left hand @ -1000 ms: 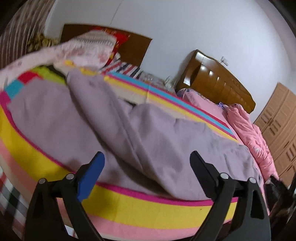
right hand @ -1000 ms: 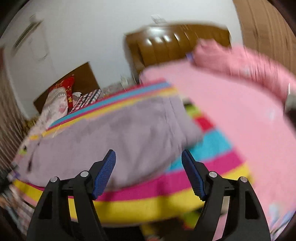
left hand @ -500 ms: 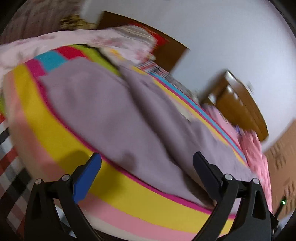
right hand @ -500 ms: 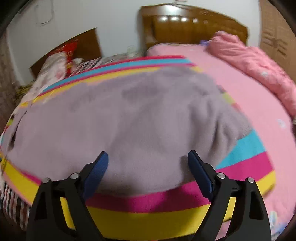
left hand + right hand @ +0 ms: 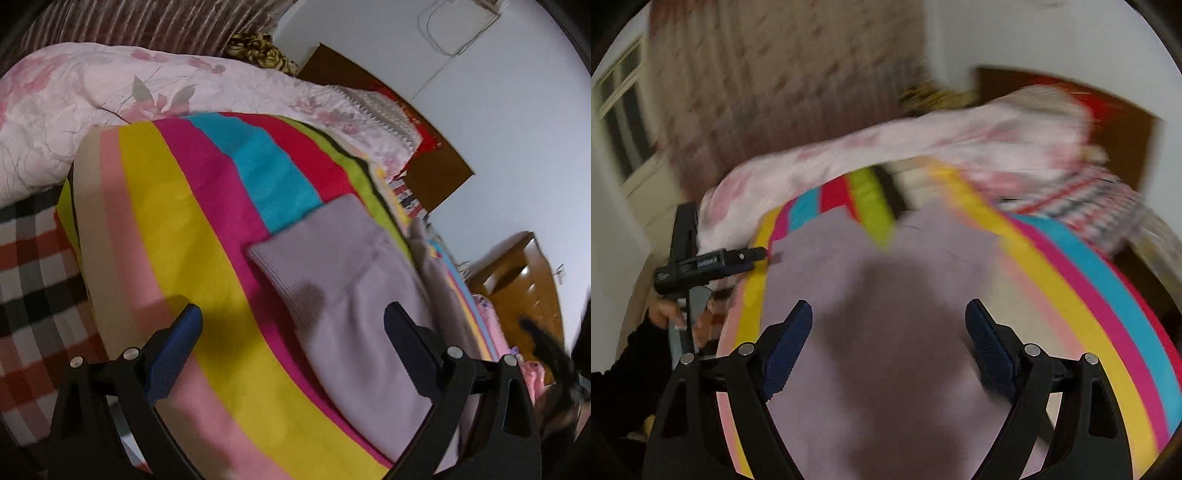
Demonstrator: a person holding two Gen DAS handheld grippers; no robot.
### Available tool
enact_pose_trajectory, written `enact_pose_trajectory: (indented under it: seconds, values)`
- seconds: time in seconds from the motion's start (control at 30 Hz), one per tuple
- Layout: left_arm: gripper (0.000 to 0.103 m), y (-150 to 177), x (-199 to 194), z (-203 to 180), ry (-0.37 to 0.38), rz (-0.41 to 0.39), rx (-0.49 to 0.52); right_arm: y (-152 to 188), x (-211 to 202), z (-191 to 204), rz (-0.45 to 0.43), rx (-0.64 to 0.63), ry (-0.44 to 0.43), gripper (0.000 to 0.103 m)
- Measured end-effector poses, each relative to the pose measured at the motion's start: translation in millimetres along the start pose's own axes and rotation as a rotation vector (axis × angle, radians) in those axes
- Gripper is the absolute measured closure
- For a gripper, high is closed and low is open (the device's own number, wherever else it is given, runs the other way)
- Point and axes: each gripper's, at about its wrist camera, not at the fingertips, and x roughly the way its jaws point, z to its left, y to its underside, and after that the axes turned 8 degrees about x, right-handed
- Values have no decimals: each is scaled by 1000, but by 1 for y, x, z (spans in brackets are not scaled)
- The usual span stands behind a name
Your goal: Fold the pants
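Left wrist view: the left gripper (image 5: 293, 325) has its fingers spread wide with nothing between them, poised over the ribbed cuff (image 5: 295, 273) of the lilac pants (image 5: 354, 295), which lie flat on a striped blanket (image 5: 177, 229) of yellow, magenta, cyan and pink bands. Farther off sit a floral quilt (image 5: 110, 88) and a brown wooden headboard (image 5: 524, 280). Only the right wrist view shows the person's hand (image 5: 670, 314) on the other tool's handle at the left; there the right gripper (image 5: 888, 323) has its fingers apart and closing slightly, empty, above the soft knit pants (image 5: 886, 332).
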Motion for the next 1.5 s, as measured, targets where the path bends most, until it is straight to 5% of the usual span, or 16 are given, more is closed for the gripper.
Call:
enact_pose_trajectory:
  seconds: [0.17, 0.37, 0.43, 0.53, 0.73, 1.0, 1.1, 1.13, 1.17, 1.2, 1.23, 1.37, 1.5]
  values:
    - [10, -16, 13, 0, -28, -15, 17, -57, 110, 30, 169, -138, -45, 46]
    - [20, -20, 30, -3, -81, 5, 89, -58, 148, 26, 227, -162, -86, 57]
    - [58, -18, 30, -7, -131, -5, 141, -56, 146, 28, 217, -162, -131, 81]
    - [97, -21, 20, -4, -115, -45, 152, -58, 137, 35, 181, -206, -104, 92]
    - [97, -37, -5, -21, -132, -147, 208, -75, 126, 43, 115, -198, -57, 94]
    - [98, -29, 35, 0, -204, -63, 161, -68, 163, 40, 175, -136, -11, 93]
    - [90, -33, 31, -1, -239, -63, 139, -74, 153, 34, 194, -80, -25, 81]
    - [78, -34, 24, -2, -284, -82, 123, -75, 145, 29, 189, -49, -39, 75]
    - [63, -34, 15, -5, -310, -106, 118, -77, 126, 19, 147, -7, -64, 62]
    - [29, -34, 6, -9, -309, -136, 122, -77, 110, 10, 100, 19, -68, 50]
    - [13, -33, -6, -17, -278, -175, 141, -75, 92, -2, 49, 50, -61, 47]
    - [4, -20, -22, -56, -84, -156, 272, -45, 40, -79, -22, 269, -14, 45]
    - [3, -4, -4, -80, 91, -67, 323, -4, 41, -132, 66, 446, 38, 46]
